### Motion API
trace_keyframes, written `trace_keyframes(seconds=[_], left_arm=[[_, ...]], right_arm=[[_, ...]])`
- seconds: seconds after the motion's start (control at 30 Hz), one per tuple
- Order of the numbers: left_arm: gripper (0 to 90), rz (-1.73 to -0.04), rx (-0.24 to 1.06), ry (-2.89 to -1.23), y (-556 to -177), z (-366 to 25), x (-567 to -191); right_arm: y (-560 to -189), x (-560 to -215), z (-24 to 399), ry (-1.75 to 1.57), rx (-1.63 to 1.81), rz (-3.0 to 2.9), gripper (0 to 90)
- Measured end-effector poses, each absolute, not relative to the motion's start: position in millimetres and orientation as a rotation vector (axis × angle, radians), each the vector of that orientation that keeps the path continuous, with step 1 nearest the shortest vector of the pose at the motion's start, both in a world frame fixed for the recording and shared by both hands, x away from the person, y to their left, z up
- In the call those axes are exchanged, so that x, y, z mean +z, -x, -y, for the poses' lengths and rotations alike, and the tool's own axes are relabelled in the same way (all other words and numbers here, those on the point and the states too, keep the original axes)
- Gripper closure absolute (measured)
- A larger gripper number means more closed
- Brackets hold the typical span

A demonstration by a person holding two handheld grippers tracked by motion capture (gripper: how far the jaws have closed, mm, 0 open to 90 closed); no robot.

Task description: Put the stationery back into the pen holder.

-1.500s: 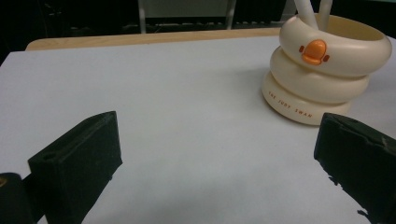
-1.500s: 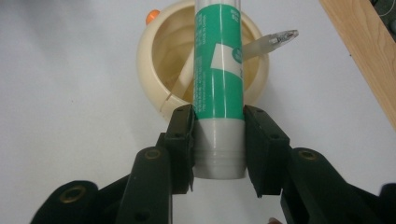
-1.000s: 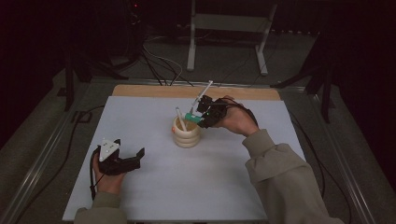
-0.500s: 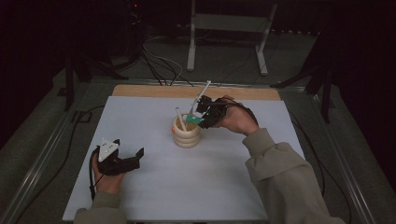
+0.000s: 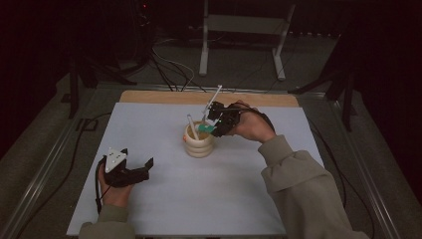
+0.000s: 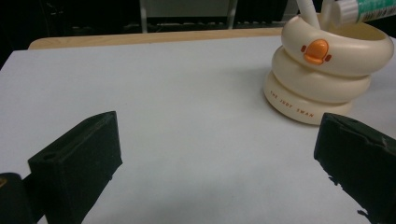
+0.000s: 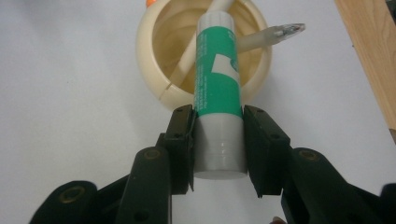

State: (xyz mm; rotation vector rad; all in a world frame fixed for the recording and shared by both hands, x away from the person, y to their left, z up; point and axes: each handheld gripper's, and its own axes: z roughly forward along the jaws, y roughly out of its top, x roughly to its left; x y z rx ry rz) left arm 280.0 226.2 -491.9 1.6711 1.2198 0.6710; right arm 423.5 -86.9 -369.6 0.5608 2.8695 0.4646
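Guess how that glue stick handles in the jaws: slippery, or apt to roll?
The glue stick looks rigid, so the right gripper probably won't deform it. Its smooth round barrel may slip or twist. Laid flat, it would likely roll; in the duck cup it should lean.

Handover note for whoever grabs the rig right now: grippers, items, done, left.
Right gripper: shut on the glue stick, its front end over the mouth of the cream holder.
Left gripper: open, nothing between the jaws, resting on the white mat.
Done: a white toothbrush and a white stick-like item lean inside the holder.
Left: probably lower the glue stick in and let go.
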Motion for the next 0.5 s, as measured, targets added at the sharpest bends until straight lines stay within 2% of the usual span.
trace_keyframes(seconds=[0.5], left_arm=[[1.4,-1.221,0.670,-1.671,-280.0,-226.5,-491.8]], right_arm=[[-425.2,-368.6,80.7,-0.562,0.473,-2.867,64.8]])
